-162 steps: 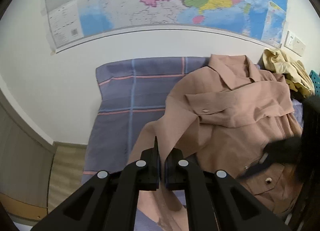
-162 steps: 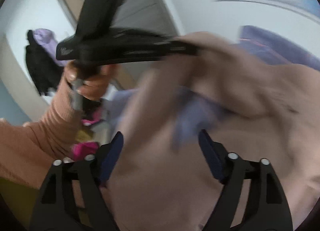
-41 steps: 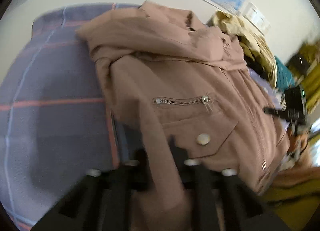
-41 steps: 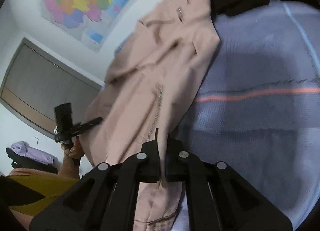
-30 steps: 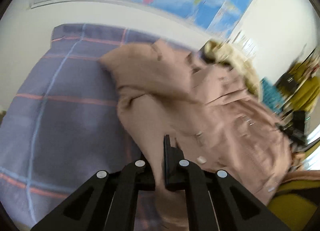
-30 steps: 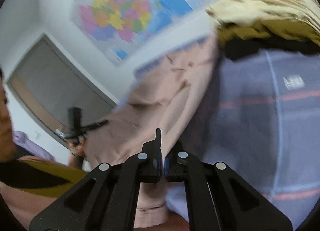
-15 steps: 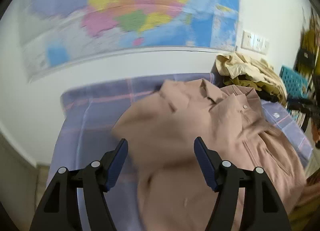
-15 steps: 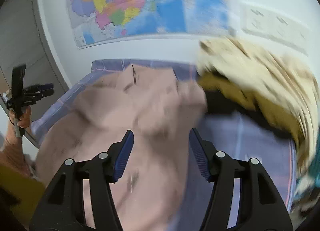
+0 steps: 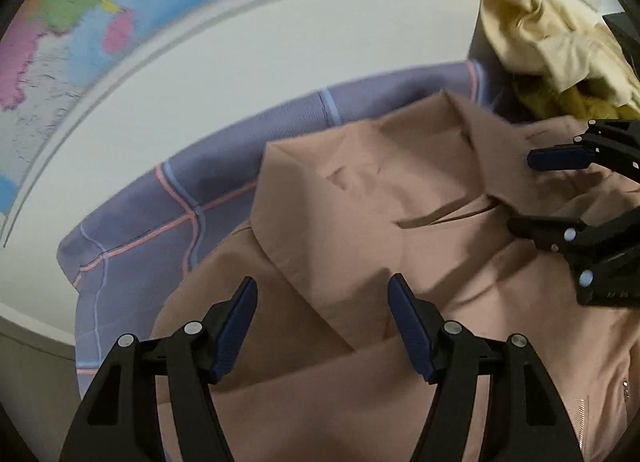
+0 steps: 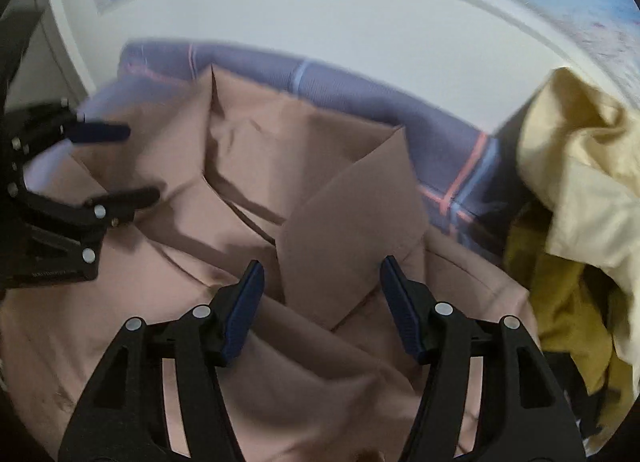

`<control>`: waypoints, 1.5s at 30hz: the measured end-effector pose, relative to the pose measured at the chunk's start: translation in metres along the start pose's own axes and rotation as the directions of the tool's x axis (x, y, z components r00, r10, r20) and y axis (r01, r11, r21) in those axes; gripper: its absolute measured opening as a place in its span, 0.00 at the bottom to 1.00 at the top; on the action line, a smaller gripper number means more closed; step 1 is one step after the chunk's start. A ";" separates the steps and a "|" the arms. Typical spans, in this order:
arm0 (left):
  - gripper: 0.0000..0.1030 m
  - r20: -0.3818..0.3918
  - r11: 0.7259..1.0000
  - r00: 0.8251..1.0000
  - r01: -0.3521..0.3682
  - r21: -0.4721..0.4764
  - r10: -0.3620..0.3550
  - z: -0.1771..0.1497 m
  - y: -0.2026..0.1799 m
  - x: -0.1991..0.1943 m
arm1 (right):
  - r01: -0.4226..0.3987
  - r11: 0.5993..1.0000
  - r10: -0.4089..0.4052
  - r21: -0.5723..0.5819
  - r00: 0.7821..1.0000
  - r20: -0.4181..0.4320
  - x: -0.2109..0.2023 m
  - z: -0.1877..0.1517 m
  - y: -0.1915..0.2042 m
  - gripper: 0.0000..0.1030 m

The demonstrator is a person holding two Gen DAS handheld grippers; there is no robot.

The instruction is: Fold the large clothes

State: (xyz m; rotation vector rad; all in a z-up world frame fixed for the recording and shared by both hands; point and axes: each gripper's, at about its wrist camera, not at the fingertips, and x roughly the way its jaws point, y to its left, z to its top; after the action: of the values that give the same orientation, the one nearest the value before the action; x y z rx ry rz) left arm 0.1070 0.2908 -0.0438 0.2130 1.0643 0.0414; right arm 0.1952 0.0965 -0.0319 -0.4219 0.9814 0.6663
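A dusty-pink jacket [image 9: 400, 189] lies spread on a purple plaid bedsheet [image 9: 168, 205], collar toward the wall. My left gripper [image 9: 322, 322] is open and empty just above the jacket's left collar flap. My right gripper [image 10: 320, 302] is open and empty above the right collar flap [image 10: 352, 229]. The right gripper also shows at the right of the left wrist view [image 9: 540, 193], and the left gripper at the left of the right wrist view [image 10: 120, 161]. The jacket's lower part is hidden below both views.
A pile of cream and mustard clothes [image 9: 560, 53] lies at the jacket's right, also in the right wrist view [image 10: 580, 189]. A white wall with a map [image 9: 80, 21] stands right behind the bed. The sheet's left edge [image 9: 80, 282] drops off.
Both grippers were shut on the jacket's lower edge a second ago. They have let go, opened wide, and moved up close over the collar.
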 end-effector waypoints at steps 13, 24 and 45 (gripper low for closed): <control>0.02 0.110 0.985 0.994 0.027 -0.169 -0.008 0.021 0.051 -0.006 | -0.027 0.999 0.021 0.025 0.977 0.211 -0.039 0.046 -0.008 0.03; 0.00 0.111 0.956 0.993 0.004 -0.295 0.031 0.050 0.091 0.003 | -0.101 0.985 0.068 0.143 0.972 0.223 0.001 0.064 -0.032 0.04; 0.35 0.051 0.998 0.999 -0.001 0.055 -0.002 0.011 0.002 0.022 | -0.090 0.996 0.084 0.008 0.956 0.281 -0.028 0.038 -0.010 0.35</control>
State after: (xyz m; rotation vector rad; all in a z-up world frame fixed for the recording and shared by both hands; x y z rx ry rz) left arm 0.1277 0.2944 -0.0568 0.2623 1.0151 0.0057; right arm 0.2143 0.1031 0.0115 -0.2578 0.7394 0.7723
